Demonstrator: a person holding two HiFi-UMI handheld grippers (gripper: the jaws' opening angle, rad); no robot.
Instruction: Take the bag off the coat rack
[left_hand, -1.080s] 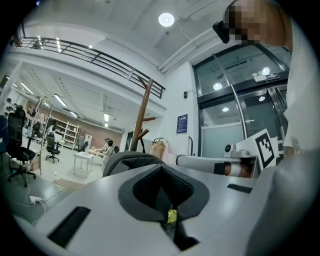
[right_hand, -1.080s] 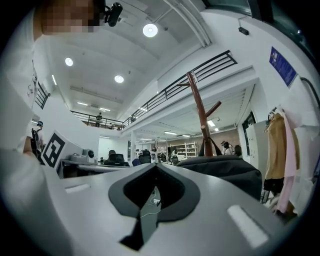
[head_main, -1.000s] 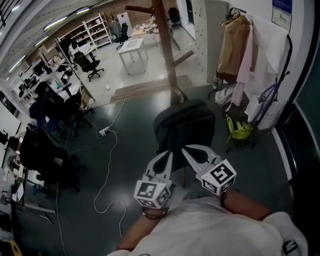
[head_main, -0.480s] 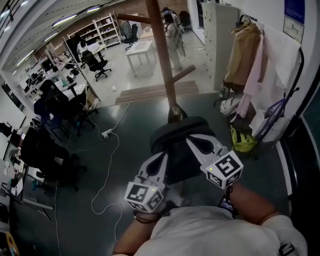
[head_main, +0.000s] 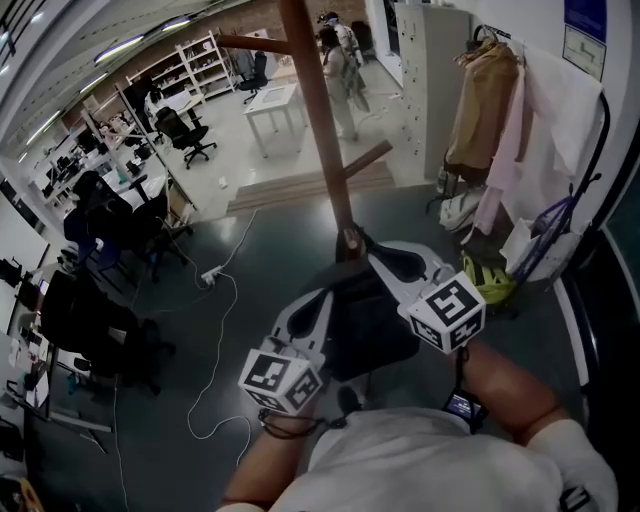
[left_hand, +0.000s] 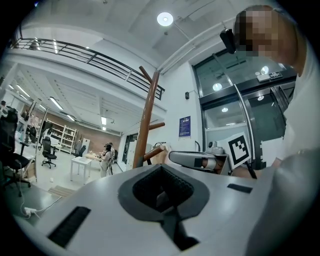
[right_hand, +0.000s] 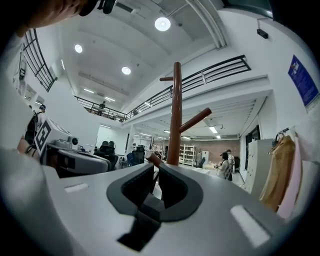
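Observation:
A black bag (head_main: 365, 325) hangs by its top strap from a low peg (head_main: 349, 238) of the wooden coat rack (head_main: 315, 120). My two grippers flank it. The left gripper (head_main: 318, 296) lies along the bag's upper left edge with its jaws together. The right gripper (head_main: 372, 252) reaches the peg, tips closed beside the strap. In the left gripper view, the left gripper's (left_hand: 161, 186) pads meet around a dark hollow. In the right gripper view, the right gripper (right_hand: 154, 182) shows a thin slit, with the peg end (right_hand: 150, 160) and a thin strap just beyond. Whether either grips fabric is hidden.
Coats (head_main: 490, 110) hang on a rail at the right, with a yellow-green bag (head_main: 490, 280) on the floor below. A white cable (head_main: 215, 330) snakes over the dark floor at the left, near office chairs (head_main: 100, 320). A person (head_main: 335, 60) stands far behind the rack by a white table (head_main: 275, 110).
Both grippers have moved forward along the bag's sides toward the rack. The right one now reaches the peg; earlier both were short of the bag's near edge.

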